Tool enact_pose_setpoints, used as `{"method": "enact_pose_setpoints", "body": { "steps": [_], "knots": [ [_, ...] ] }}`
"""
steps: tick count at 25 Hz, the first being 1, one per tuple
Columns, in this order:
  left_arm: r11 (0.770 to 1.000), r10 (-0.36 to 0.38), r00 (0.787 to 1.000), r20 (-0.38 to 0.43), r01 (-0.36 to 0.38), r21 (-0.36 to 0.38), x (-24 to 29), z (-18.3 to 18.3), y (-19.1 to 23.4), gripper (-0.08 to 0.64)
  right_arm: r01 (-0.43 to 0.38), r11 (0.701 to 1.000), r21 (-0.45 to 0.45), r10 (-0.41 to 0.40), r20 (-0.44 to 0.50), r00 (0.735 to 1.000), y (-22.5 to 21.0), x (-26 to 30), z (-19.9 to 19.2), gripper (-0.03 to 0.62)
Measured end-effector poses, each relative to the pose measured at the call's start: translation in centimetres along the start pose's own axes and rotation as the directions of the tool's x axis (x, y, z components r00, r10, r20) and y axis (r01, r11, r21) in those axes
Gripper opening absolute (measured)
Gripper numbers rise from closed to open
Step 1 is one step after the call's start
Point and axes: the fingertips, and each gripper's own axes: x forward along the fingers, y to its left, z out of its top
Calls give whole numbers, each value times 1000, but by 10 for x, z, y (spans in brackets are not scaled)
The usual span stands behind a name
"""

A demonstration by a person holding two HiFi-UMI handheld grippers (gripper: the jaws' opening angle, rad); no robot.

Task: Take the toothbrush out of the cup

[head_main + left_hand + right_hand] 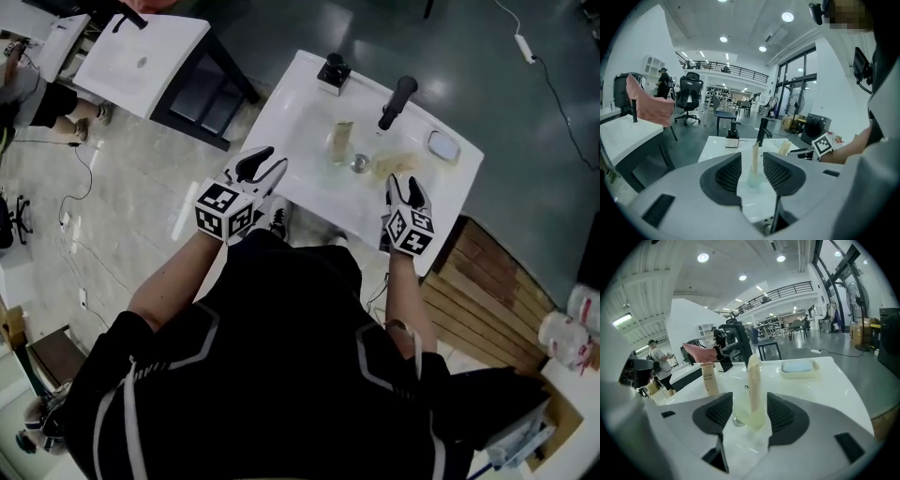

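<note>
Your left claw (272, 161) sits at the left of the white washbasin (300, 84), over its near edge. Its jaws stand apart with nothing between the pads. In the left gripper view, the gap of that claw (751, 168) frames a clear cup (753, 178) farther out on the basin, with a cream toothbrush box (755, 154) upright in it. In the head view, that box (342, 136) stands in the middle of the basin. A black soap bottle (333, 70) is behind it at the far edge, and a black tap (397, 101) is to the right of that. The round metal drain (360, 163) lies just right of the box. Next to the right is a yellowish cup (396, 166), just ahead of your right claw (405, 185). In the right gripper view, this cup (740, 413) fills the gap of that claw (750, 411). A pale wrapped toothbrush (753, 380) stands upright in the cup and rises well above its rim. The right jaws are also spread, and their ribbed pads flank the cup without pressing on it. In that same view the toothbrush box (710, 378) stands off to the left. Farthest right, near the basin's right corner, is a soap dish (443, 145) holding a pale blue bar.
</note>
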Motion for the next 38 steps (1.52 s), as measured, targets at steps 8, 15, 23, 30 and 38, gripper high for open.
{"method": "enact_pose_setpoints", "body": {
  "steps": [8, 15, 23, 30, 38],
  "knots": [
    [998, 65, 998, -7, -65, -7, -24, -12, -7, 144, -34, 999, -15, 34, -22, 999, -6, 29, -2, 227],
    [990, 137, 991, 9, -136, -45, -38, -20, 1, 144, -28, 999, -32, 27, -31, 999, -7, 48, -3, 166],
    [981, 184, 983, 14, -183, -60, -49, -24, 7, 144, 2, 998, -68, -4, -21, 1000, -8, 52, 1, 84],
    [985, 162, 987, 22, -160, -62, -46, -21, 6, 144, 20, 997, -72, -21, -13, 1000, -7, 50, 5, 64],
    [997, 78, 996, 36, -77, -14, -35, -1, 7, 144, 50, 995, -82, -48, 22, 999, -2, 30, 31, 54]
  ]
}}
